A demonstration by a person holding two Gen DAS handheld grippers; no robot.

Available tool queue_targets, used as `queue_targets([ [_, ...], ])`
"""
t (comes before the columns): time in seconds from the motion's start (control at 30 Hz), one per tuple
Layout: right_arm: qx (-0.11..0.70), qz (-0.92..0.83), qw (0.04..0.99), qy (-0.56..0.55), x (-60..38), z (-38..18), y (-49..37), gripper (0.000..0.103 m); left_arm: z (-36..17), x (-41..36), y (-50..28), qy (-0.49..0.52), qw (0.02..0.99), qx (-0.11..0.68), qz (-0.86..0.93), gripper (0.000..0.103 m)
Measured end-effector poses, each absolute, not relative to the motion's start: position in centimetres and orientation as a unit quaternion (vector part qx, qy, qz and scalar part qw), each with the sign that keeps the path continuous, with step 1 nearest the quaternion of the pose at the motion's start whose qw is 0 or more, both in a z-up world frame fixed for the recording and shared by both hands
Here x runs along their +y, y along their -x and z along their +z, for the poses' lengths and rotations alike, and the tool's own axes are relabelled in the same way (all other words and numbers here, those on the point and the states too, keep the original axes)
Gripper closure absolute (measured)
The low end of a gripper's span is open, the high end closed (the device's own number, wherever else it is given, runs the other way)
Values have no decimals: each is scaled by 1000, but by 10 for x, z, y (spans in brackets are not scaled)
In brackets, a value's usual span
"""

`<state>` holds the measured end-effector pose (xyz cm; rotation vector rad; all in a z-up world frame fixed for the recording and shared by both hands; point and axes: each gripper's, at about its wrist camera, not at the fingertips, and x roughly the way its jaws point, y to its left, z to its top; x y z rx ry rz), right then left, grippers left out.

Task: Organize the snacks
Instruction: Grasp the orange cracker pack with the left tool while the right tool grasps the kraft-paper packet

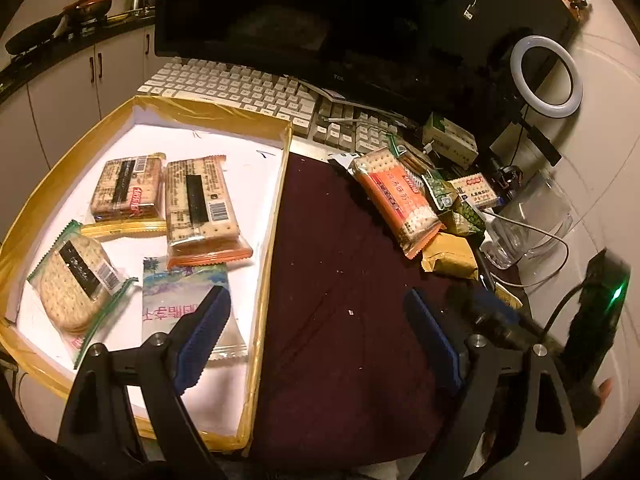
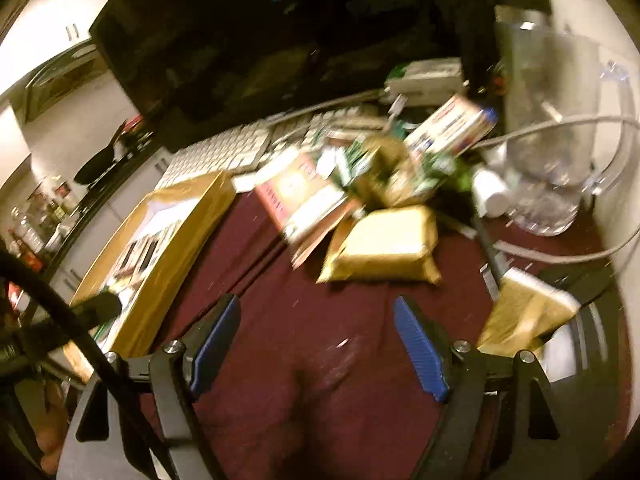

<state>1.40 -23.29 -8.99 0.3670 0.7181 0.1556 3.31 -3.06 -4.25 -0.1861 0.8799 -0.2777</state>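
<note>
A shallow yellow-rimmed box [image 1: 280, 184] with a white floor holds several cracker packs [image 1: 202, 204] and a pale snack bag [image 1: 188, 300]. My left gripper [image 1: 320, 328] is open and empty, over the box's right wall and the dark red cloth [image 1: 340, 280]. A pile of loose snacks lies at the cloth's far right: an orange cracker pack [image 1: 400, 200], green packets [image 1: 440, 192] and a gold pack [image 1: 452, 256]. In the blurred right wrist view, my right gripper [image 2: 316, 332] is open and empty above the cloth, short of the gold pack [image 2: 384, 244]. The box [image 2: 160, 248] is at its left.
A white keyboard [image 1: 240, 84] and a dark monitor [image 1: 320, 20] stand behind the box. A ring light [image 1: 546, 76], a clear glass jug [image 1: 532, 220] and cables sit at the right. A second gold pack [image 2: 524, 312] lies at the cloth's right edge.
</note>
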Motion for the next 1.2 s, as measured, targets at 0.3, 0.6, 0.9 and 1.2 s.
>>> queue_targets([
  [0.3, 391, -1, 900, -191, -259, -102, -62, 24, -44, -39, -32, 84, 889, 427, -141, 14],
  [0.6, 409, -31, 902, -137, -242, -113, -75, 47, -41, -40, -33, 87, 890, 425, -141, 14],
  [0.9, 383, -26, 911, -149, -250, -112, -42, 56, -45, -74, -72, 71, 878, 443, -166, 14],
  [1.2, 377, -20, 914, -149, -250, -114, -42, 55, -66, -117, -153, 71, 859, 488, -136, 14],
])
